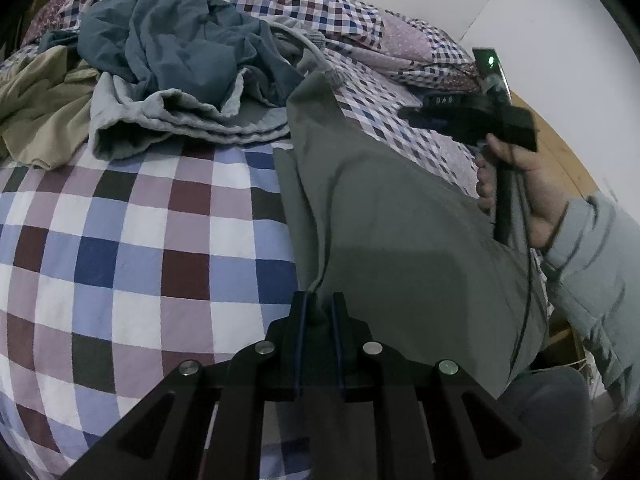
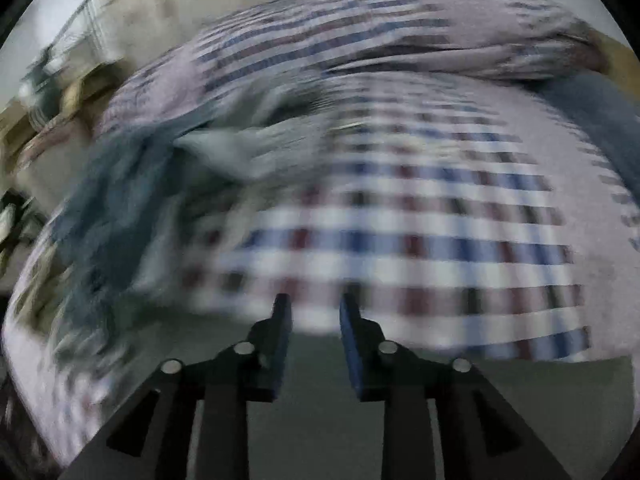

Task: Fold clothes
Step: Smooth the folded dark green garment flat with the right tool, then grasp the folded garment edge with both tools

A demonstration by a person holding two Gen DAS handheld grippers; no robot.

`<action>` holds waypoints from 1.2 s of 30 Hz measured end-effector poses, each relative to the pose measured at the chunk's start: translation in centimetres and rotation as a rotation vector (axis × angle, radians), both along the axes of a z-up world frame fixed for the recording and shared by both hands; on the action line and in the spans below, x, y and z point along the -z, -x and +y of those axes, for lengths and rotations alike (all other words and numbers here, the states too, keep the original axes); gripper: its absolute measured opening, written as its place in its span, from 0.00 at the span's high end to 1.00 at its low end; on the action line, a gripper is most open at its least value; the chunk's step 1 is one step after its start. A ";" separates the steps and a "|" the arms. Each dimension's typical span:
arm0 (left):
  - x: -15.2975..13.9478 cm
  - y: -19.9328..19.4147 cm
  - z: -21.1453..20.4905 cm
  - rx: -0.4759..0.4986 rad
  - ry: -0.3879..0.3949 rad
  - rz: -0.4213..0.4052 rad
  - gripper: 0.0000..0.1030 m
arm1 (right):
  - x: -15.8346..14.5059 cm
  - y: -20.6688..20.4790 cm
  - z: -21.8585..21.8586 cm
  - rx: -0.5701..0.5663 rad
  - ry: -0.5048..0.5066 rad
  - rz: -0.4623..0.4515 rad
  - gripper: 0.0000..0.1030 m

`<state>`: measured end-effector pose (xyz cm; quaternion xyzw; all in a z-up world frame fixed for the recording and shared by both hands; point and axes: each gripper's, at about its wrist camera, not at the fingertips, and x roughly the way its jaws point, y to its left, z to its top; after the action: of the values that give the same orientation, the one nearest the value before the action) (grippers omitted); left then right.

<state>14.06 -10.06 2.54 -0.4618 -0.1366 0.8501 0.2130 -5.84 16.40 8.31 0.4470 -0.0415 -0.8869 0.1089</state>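
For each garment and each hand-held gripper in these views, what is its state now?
Grey-green cloth garment: spread out, one edge pinched.
Dark teal crumpled garment: unfolded, in a heap.
Pale grey garment: loosely bunched.
Beige garment: crumpled.
Left hand-held gripper: shut on the grey-green cloth.
Right hand-held gripper: open, holding nothing; view blurred.

Left wrist view: bed (image 1: 140, 240) carries everything. Spread garment (image 1: 392, 216) lies on bed's right half, near edge pinched in left gripper (image 1: 320, 300). Crumpled clothes pile (image 1: 180, 60) sits behind, far left, touching the garment's far end. Pillow (image 1: 400, 40) behind the pile, at far right. Person's hand (image 1: 524, 196) with right gripper body sits above garment's right edge. Right wrist view: blurred; right gripper (image 2: 316, 304) over bed, pile to its left.
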 end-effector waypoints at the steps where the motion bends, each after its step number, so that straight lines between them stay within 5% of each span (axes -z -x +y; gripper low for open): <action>1: 0.0 0.0 0.0 0.002 0.000 -0.001 0.89 | -0.1 -0.4 -1.1 -0.059 0.014 -0.014 0.72; 7: -0.2 -0.7 -0.7 0.003 -0.011 -0.018 0.89 | 1.0 -2.9 -8.5 -0.373 0.027 -0.115 0.70; 12: 0.1 -0.9 -2.3 -0.029 -0.035 -0.048 0.83 | -0.2 -5.0 -12.7 -0.410 0.025 -0.068 0.68; 15: 0.0 -1.5 -4.2 -0.087 -0.081 -0.055 0.65 | -3.5 -8.5 -12.9 -0.439 0.096 0.023 0.51; 17: -0.1 -2.1 -5.6 -0.125 -0.132 -0.053 0.40 | -5.4 -11.8 -11.4 -0.425 0.117 0.081 0.51; 21: 0.1 -3.1 -6.7 -0.155 -0.194 -0.064 0.35 | -7.5 -17.7 -8.9 -0.362 0.119 0.166 0.47; 24: 0.2 -3.9 -6.4 -0.150 -0.219 -0.058 0.24 | -7.9 -23.2 -5.9 -0.258 0.029 0.250 0.24; 32: 1.2 -6.8 -5.6 -0.205 -0.325 -0.100 0.19 | -3.8 -34.3 -3.0 -0.114 -0.229 0.466 0.15; 36: 2.3 -7.9 -6.0 -0.260 -0.411 -0.133 0.19 | -0.9 -35.7 -4.9 -0.195 -0.370 0.467 0.15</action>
<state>21.96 -16.09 0.29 -0.4423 -0.3785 0.7925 0.1817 29.85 11.50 9.25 0.2455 0.1896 -0.9434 0.1171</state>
